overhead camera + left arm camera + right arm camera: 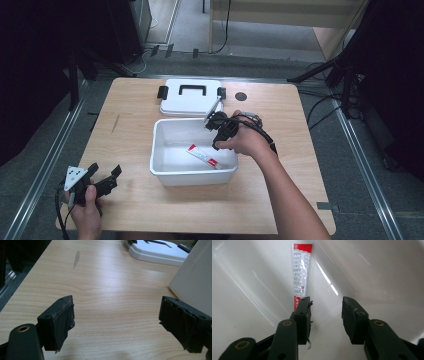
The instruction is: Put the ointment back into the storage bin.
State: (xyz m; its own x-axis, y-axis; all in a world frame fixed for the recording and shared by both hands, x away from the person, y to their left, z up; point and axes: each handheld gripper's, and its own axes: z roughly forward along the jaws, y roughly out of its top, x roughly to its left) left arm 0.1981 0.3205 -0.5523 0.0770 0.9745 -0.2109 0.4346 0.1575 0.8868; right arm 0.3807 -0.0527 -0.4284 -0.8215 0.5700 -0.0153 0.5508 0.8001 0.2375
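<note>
1. Reaching down into the white bin [194, 172], the right gripper [325, 315] has its jaws moderately parted with nothing between them.
2. In the right gripper view, the left jaw's tip overlaps the near, red end of a flat red-and-white tube [301, 275], which runs from there toward the top centre of the frame; whether the jaw touches it cannot be told.
3. In the high view, the tube [202, 155] lies on the bin floor, slanting from centre toward the lower right, just beside the right hand [247, 141] that grips the tool at the bin's right rim.
4. The left gripper [117, 320] has its jaws wide apart and empty, low over bare wood.
5. In the high view, that left gripper [102, 180] sits at the lower left of the frame, held by the left hand [85, 210], well apart from the bin.
6. A white lid [191, 96] with a black handle and black clips lies flat just above the bin in the high view, on the wooden table [130, 125].
7. The bin's outer wall fills the right edge of the left gripper view, with the lid [157, 251] at the upper right.
</note>
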